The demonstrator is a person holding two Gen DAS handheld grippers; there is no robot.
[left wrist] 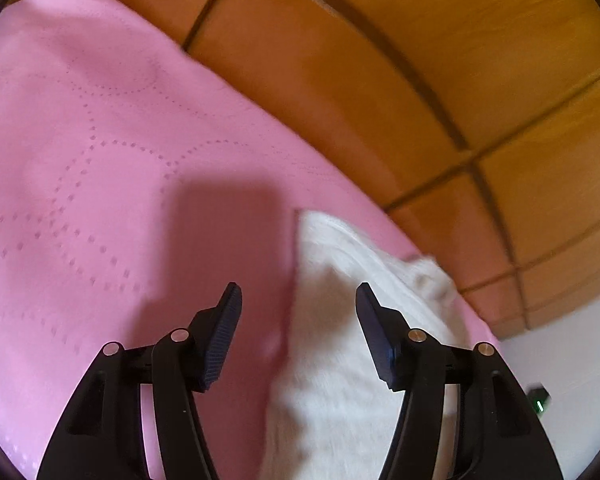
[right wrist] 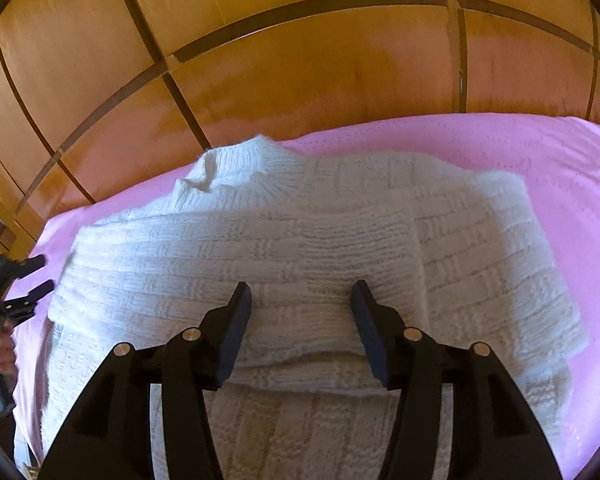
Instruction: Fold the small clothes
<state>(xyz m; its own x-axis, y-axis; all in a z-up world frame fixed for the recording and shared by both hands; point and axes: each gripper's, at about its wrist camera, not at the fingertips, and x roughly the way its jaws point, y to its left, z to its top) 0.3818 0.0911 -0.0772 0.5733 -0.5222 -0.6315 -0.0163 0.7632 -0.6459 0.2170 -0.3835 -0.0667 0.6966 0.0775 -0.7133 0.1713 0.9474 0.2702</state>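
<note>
— What is seen from the left gripper (left wrist: 298,292)?

— Its jaws are held apart, and nothing is clamped between them. A pink bedspread (left wrist: 100,160) with dotted stitching is spread beneath and beyond the left jaw, and a dark shadow is cast on it just ahead of that jaw. The white knitted sweater (left wrist: 340,320) is found under the gap and under the right jaw, blurred, with its edge running forward from between the jaws. Wooden panelling (left wrist: 420,60) is seen past the bedspread, ahead and to the right.

— And from the right gripper (right wrist: 300,292)?

— The jaws are likewise parted, and no fabric is pinched; the pads are held just above the knit. Far to the left of the left jaw, the left gripper (right wrist: 28,280) is seen at the bedspread's edge, with a hand (right wrist: 2,348) wrapped on its handle. The sweater (right wrist: 300,232) is laid across the whole space beneath and ahead of both jaws, with a sleeve (right wrist: 240,240) folded over the body, the folded edge lying between the jaws. The ribbed collar (right wrist: 252,172) is placed ahead of the left jaw. To the right of the right jaw, the knit is ended and pink bedspread (right wrist: 560,200) is exposed. Wooden panels (right wrist: 300,60) are ranged behind.
</note>
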